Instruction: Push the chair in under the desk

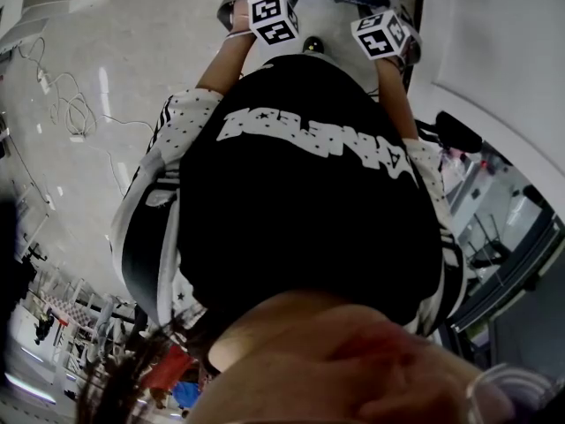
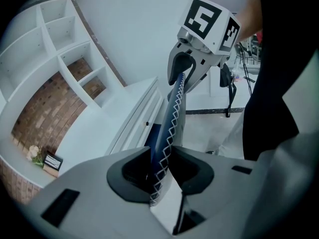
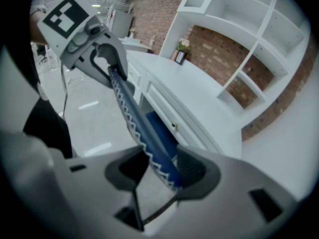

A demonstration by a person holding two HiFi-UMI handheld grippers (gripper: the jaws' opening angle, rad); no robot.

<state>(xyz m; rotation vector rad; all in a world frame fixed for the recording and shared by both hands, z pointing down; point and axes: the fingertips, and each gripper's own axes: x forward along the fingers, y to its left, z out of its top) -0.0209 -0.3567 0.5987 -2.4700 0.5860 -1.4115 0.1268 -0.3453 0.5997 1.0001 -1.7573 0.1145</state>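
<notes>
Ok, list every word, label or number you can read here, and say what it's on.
White lettering on the black shirt: upside down, not legible.
Small dark card: too small to read.
Marker cubes: square patterns only, no words.

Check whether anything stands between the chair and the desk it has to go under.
Nothing visible does. The left gripper and the right gripper both clamp the chair back at its top edge, and the white desk lies straight beyond it. The space under the desk is mostly hidden behind the chair.
</notes>
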